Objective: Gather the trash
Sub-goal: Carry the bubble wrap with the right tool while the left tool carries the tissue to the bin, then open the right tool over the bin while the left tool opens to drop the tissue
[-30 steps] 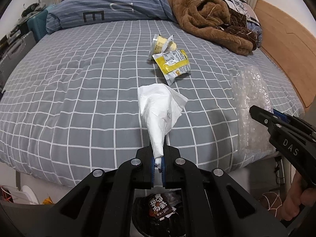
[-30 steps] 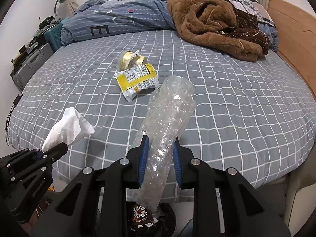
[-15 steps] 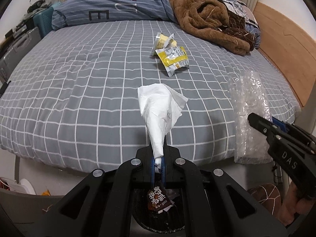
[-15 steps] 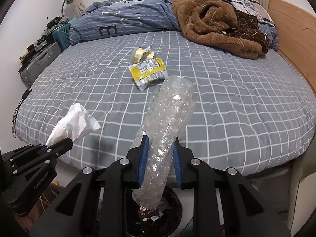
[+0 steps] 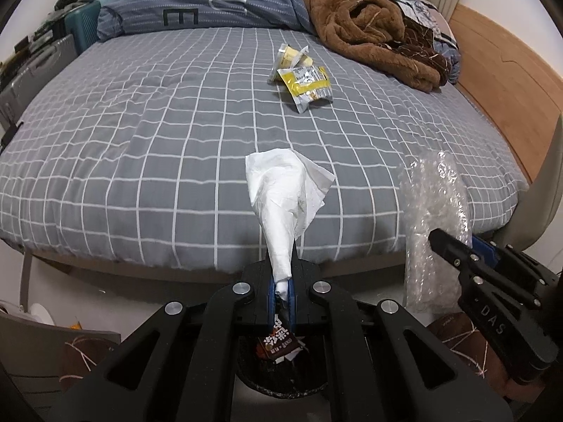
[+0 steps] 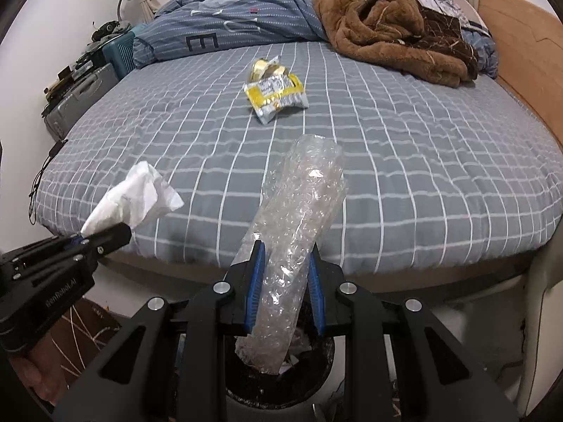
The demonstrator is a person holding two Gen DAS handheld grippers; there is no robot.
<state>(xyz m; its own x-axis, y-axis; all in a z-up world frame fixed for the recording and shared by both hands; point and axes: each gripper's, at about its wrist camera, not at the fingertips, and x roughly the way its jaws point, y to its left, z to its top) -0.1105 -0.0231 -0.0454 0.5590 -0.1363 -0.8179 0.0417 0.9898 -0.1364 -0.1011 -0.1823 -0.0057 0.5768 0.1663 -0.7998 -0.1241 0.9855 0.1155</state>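
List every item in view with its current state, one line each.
Left tongs: shut on the tissue.
Tissue: crumpled, held above the bin.
Right tongs: shut on the bubble wrap.
Bubble wrap: rolled, lower end over the bin.
Bin: open, holding trash.
Yellow wrapper: crumpled, on the bed.
Brown blanket: bunched up.

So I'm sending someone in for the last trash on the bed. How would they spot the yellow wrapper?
On the grey checked bed, look mid-mattress, short of the brown blanket heaped at the far end. The wrapper lies flat there, touching a small foil-lidded cup just behind it. It is the flat, crinkled yellow-and-silver packet with print; the cup is round.
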